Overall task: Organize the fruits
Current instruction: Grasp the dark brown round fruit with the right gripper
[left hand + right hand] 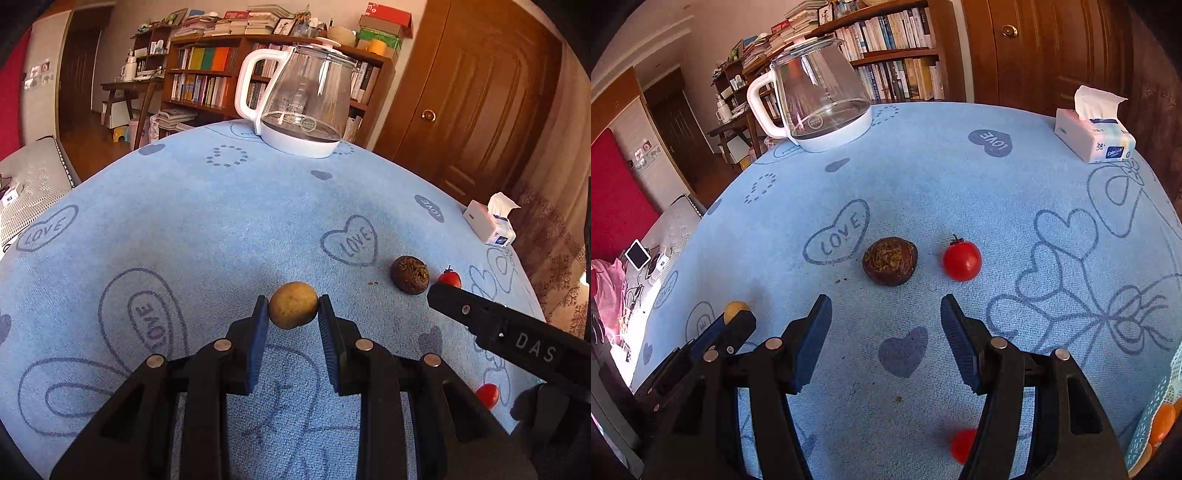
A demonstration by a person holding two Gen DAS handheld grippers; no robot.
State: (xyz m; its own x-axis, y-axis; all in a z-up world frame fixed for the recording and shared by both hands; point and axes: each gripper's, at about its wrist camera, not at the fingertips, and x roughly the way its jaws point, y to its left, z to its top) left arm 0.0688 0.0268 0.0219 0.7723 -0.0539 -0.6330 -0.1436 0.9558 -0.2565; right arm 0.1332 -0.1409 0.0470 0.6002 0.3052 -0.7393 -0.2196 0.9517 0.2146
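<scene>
My left gripper (293, 303) is shut on a small round yellow-brown fruit (293, 305), held between its blue pads just over the blue cloth. In the right wrist view the same fruit (735, 309) peeks out at the left gripper's tip. My right gripper (885, 304) stands open with nothing between its fingers, a short way before a dark brown wrinkled fruit (890, 260) and a red cherry tomato (962, 260). A second cherry tomato (962, 445) lies near the right finger, partly hidden. In the left wrist view the brown fruit (410, 275) and a tomato (450, 277) lie beyond the right gripper's tip.
A glass kettle with a white handle (820, 99) stands at the far side of the blue table cloth (923, 177). A tissue pack (1095, 129) sits at the far right. Orange fruit (1161, 424) shows at the lower right edge. Bookshelves and a wooden door stand behind.
</scene>
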